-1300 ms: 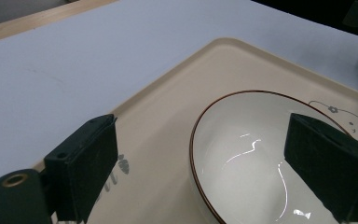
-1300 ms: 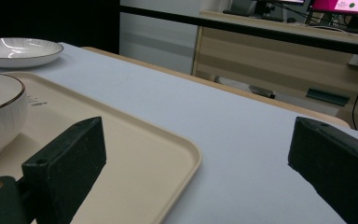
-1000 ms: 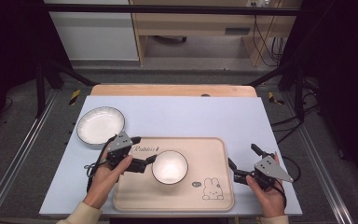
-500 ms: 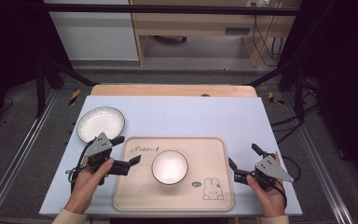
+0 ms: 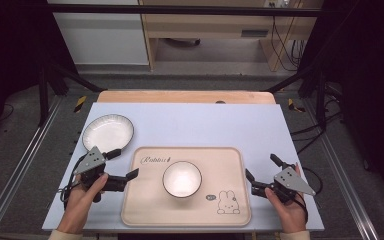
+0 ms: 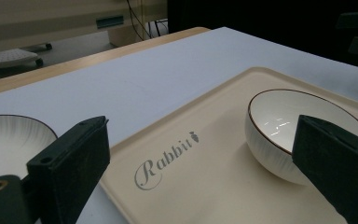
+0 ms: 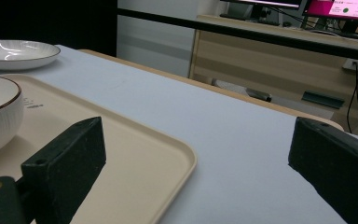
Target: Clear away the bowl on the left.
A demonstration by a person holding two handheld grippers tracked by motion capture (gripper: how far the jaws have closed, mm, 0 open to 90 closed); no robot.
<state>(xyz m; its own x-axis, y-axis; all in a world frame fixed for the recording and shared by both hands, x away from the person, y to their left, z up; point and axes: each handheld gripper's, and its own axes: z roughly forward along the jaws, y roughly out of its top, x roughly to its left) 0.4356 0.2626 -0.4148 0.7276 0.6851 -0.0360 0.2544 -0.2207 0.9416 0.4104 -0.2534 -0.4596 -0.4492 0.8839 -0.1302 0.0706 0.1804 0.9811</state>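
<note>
Nearest, both grippers are held with jaws spread, empty — the left gripper at 9 o'clock of the tray, the right gripper at 3 o'clock. A white bowl sits mid-tray; farther, at 10 o'clock, a plate rests on the tabletop

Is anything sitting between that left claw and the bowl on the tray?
No, nothing visible. The left gripper, jaws open, points at the bowl, with bare tray between them. The plate lies off to the side.
</note>
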